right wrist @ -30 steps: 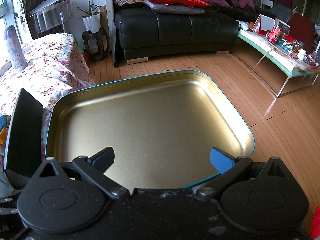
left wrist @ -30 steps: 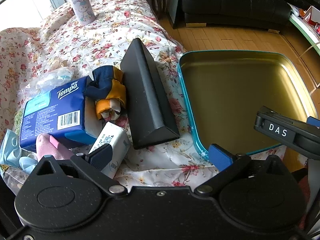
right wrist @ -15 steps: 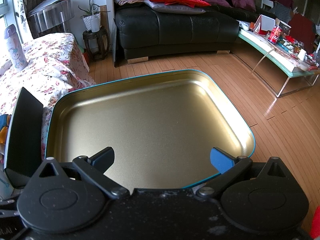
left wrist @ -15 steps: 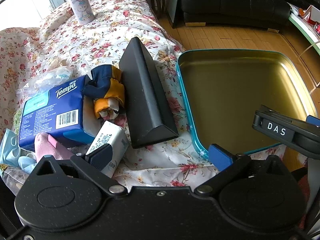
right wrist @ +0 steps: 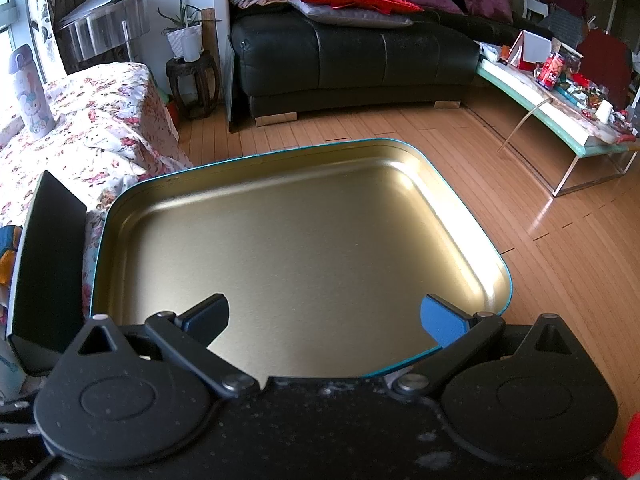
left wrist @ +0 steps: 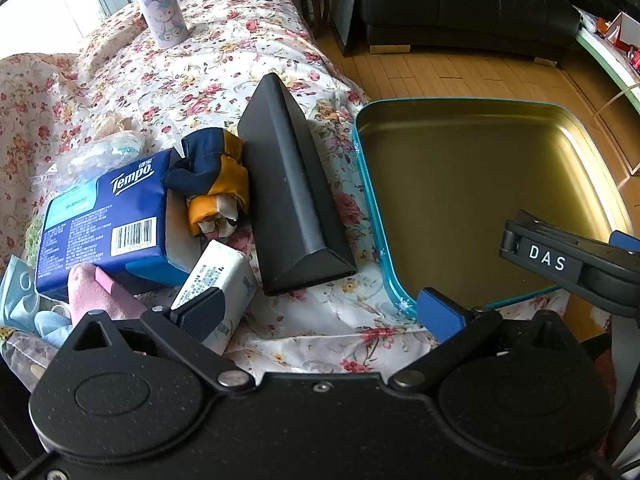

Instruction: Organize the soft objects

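On floral bedspread (left wrist: 208,68) beside wood floor (right wrist: 560,248): gold tin (right wrist: 304,248); both grippers' fingers apart.

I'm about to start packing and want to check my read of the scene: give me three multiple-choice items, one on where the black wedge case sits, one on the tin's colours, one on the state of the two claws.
1. Where does the black wedge case lie?
A. Inside the tin
B. On the floral cloth, between the navy-and-yellow cloth bundle and the tin
C. On the sofa

2. What colours is the tin?
A. Gold inside, teal rim
B. Red inside, black rim
C. All white

3. What state are the left claw and right claw in?
A. Both shut on tissues
B. Left shut, right open
C. Both open, holding nothing

Answers: 1 B, the case rests on the floral cloth with the bundle on one side and the tin on the other. 2 A, the gold floor and teal edge show in both views. 3 C, each pair of fingers stands wide apart with nothing between.
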